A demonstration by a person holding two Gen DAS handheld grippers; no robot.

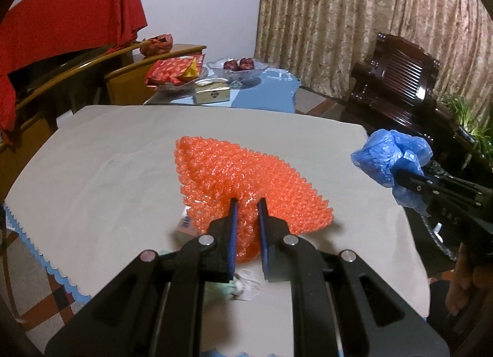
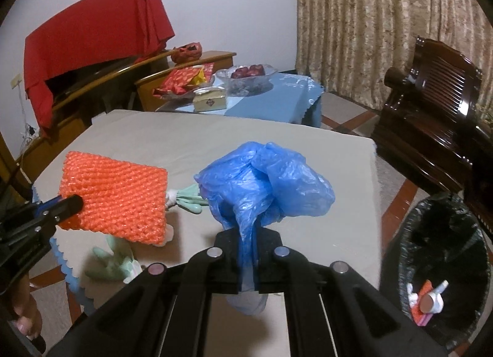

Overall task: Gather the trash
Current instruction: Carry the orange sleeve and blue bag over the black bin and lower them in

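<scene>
Clamping an orange foam net, the left gripper mirrors the right gripper pinching a blue plastic bag.

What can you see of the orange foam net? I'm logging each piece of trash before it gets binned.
The orange foam net is a flat, roughly rectangular sleeve of glossy, knobbly foam mesh, bright orange, slightly fanned at one end. The left gripper is shut on one edge, bunching the mesh between its blue pads, and holds it raised above the beige-covered table. It partly hides pale green and white scraps lying beneath it.
</scene>
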